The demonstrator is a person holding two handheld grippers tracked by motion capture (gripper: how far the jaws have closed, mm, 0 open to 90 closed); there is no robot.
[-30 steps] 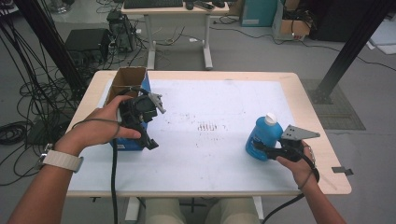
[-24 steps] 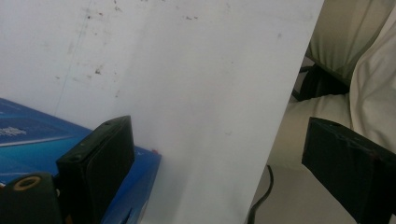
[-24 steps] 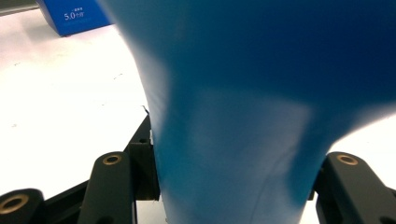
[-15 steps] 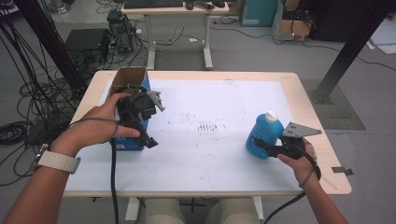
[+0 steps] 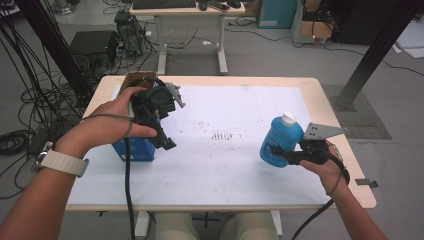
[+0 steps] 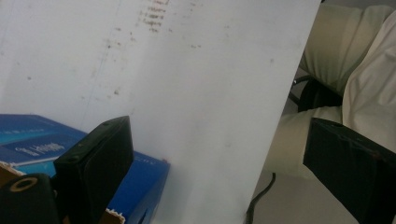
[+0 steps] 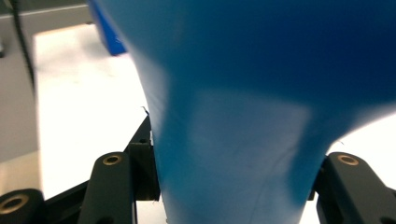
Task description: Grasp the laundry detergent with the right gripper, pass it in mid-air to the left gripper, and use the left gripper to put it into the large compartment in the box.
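A blue bottle (image 5: 280, 142) with a white cap (image 5: 288, 118) is tilted above the right side of the white table (image 5: 240, 175). My right gripper (image 5: 282, 155) is shut on its lower body. In the right gripper view the bottle (image 7: 243, 93) is pinched between both jaws of that gripper (image 7: 233, 186). My left gripper (image 5: 162, 137) hangs over a blue box (image 5: 135, 150) at the table's left. Its jaws point down and toward the person. In the left gripper view the gripper (image 6: 219, 135) stands open and holds nothing, with the blue box (image 6: 37, 140) under its left jaw.
An open cardboard flap (image 5: 137, 80) shows behind the left hand at the table's far left corner. Faint red marks (image 5: 222, 135) stain the middle of the table. Cables (image 5: 30, 110) and a black case lie on the floor to the left. A dark post (image 5: 375, 50) stands at the right.
Both hands have risen a little. The bottle has gone up with the right gripper, and the left gripper has lifted away from the blue box.
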